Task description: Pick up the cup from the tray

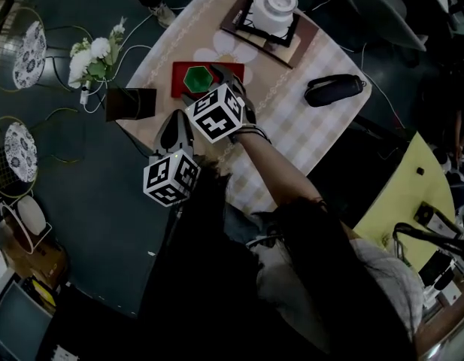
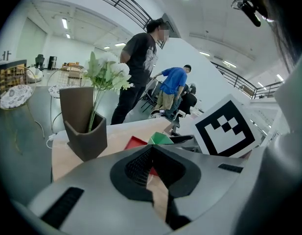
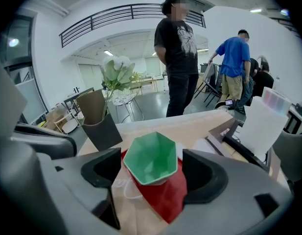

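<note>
— Where is the cup to be found?

— The green six-sided cup (image 3: 151, 158) is seen upright on the red tray (image 3: 166, 198), which lies on the checked table (image 1: 292, 138). In the head view the tray is placed at 12 o'clock from the right gripper's marker cube (image 1: 215, 113).

— How is the right gripper (image 3: 152, 176) held?

— Its jaws are opened wide. The cup is framed between them, one dark pad at 9 o'clock of it and the other at 3 o'clock. A gap is seen at each side, so no contact can be confirmed.

— And the left gripper (image 2: 151, 153)?

— Its jaws are drawn together to a narrow slit, and nothing is held in them. In the head view it is kept at 7 o'clock from the right gripper, over the table edge.

— What else is observed?

— A brown vase (image 1: 131, 102) with white flowers (image 1: 92, 57) is set at 9 o'clock of the tray. A white pot (image 1: 277, 7) is placed at 1 o'clock of the tray, and a black pouch (image 1: 333, 89) at 3 o'clock. Two standing persons (image 3: 180, 53) are seen behind the table.
</note>
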The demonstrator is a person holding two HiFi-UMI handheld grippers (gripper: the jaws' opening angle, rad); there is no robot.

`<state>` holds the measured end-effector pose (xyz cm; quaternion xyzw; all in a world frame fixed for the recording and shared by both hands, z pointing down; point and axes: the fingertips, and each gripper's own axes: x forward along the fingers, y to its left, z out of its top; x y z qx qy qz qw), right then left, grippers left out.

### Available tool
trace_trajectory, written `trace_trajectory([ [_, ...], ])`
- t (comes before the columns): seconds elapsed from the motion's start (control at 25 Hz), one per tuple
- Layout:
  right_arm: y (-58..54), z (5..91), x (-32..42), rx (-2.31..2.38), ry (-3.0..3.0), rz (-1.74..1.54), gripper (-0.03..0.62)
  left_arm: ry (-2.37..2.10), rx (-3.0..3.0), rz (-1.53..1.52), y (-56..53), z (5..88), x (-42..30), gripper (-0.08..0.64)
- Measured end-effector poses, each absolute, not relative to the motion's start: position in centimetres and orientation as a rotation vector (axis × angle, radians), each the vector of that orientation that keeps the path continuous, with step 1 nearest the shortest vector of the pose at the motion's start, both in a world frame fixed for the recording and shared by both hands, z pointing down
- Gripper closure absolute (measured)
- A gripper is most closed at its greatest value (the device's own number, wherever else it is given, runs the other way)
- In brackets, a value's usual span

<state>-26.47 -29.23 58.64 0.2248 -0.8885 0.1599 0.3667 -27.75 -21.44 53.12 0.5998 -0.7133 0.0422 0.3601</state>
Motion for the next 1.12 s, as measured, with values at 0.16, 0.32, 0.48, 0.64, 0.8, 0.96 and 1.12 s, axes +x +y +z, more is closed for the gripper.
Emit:
trace_trajectory([
  [0.16,-29.8,58.4,-26.5,0.638,-2.304,0.383,0.215,-1.841,1.531,0.108,-21.1,53.4,-27.9,0.551],
  [0.32,-29.6,59.0,-26.6,0.620,-2.278,0.397,0.265,-1.841,1.525,0.105,-20.9,53.4,-28.0,0.551],
  [0.48,-29.3,58.8,-26.6,0.607,-2.272,0.391,0.272,-1.844,1.528,0.109,-20.7,53.1,-28.1,0.551],
  [0.64,-29.1,57.7,-26.3,0.603,-2.293,0.380,0.273,-1.843,1.545,0.106,-20.8,52.6,-28.0,0.551],
  [0.8,-29.3,56.3,-24.1,0.653,-2.298,0.381,0.273,-1.825,1.578,0.103,-21.1,52.1,-27.1,0.551],
  [0.96,-29.7,55.5,-20.7,0.725,-2.279,0.398,0.273,-1.792,1.627,0.100,-21.9,51.7,-25.4,0.551],
  [1.12,-29.9,55.4,-16.8,0.803,-2.240,0.410,0.273,-1.741,1.693,0.104,-22.8,51.4,-22.9,0.551],
])
